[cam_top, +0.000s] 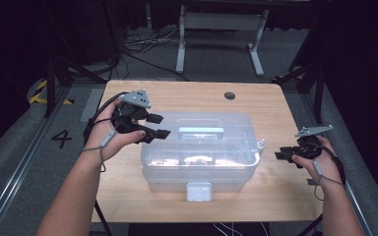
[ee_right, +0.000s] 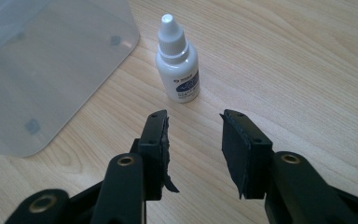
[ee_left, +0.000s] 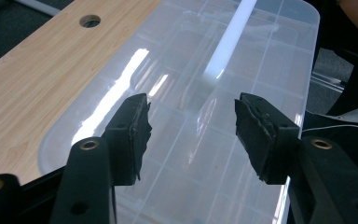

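Note:
A clear plastic storage box [cam_top: 199, 152] with a lid, a pale handle [cam_top: 201, 132] and a front latch [cam_top: 199, 191] stands in the middle of the wooden table [cam_top: 128, 96]. My left gripper [cam_top: 158, 126] hovers open above the box's left end; its jaws frame the translucent lid [ee_left: 223, 65] with nothing between them. A small white dropper bottle [ee_right: 177, 60] with a blue label stands upright on the wood just right of the box [ee_right: 42, 70]; it is also the tiny bottle [cam_top: 261, 144] in the high view. My right gripper [cam_top: 281, 154] is open, a short way from the bottle, empty.
A round cable hole [cam_top: 230, 95] sits near the table's far edge. Beyond the table are a white desk frame [cam_top: 221, 34] and floor cables [cam_top: 142, 46]. Bare wood lies left, right and in front of the box.

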Demonstrator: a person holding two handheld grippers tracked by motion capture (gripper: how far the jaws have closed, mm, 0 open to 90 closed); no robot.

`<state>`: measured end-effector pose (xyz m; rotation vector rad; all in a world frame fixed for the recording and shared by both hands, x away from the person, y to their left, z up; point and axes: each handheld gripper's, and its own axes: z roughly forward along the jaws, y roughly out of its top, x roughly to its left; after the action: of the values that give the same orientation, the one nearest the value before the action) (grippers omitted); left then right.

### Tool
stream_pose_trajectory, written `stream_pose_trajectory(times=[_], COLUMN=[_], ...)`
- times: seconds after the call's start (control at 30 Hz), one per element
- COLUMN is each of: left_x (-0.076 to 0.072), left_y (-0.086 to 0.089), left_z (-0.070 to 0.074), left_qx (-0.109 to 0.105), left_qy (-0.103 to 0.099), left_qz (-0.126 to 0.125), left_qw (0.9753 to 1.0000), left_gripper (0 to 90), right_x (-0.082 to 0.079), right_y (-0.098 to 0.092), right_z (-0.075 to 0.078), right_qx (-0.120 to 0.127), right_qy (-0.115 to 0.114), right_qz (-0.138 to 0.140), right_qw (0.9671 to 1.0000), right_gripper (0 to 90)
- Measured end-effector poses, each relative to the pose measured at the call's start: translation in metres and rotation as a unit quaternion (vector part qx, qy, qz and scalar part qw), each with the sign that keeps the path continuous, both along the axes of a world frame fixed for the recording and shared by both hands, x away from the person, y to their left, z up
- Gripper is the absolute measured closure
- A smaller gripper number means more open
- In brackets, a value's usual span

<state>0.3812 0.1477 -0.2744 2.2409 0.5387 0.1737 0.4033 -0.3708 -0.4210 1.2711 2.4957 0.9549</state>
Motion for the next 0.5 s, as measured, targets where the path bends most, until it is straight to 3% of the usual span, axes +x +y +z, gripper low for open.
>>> stream_pose_trajectory(times=[0.17, 0.33, 0.5], left_x=[0.005, 0.010, 0.012], left_y=[-0.014, -0.027, -0.040], left_z=[-0.004, -0.011, -0.018], left_qx=[-0.008, -0.001, 0.014], left_qy=[0.015, 0.011, 0.009], left_qz=[-0.011, -0.006, -0.006], left_qw=[0.9998, 0.9999, 0.9998], left_gripper=[36.4, 29.4, 31.5], right_x=[0.000, 0.000, 0.000], right_y=[0.000, 0.001, 0.001], right_z=[-0.001, -0.001, -0.001], right_qx=[0.011, 0.018, 0.017], right_qy=[0.003, 0.003, 0.003], right_qz=[-0.004, -0.005, -0.005], right_qw=[0.9999, 0.9998, 0.9998], right_gripper=[60.7, 60.5, 60.7])
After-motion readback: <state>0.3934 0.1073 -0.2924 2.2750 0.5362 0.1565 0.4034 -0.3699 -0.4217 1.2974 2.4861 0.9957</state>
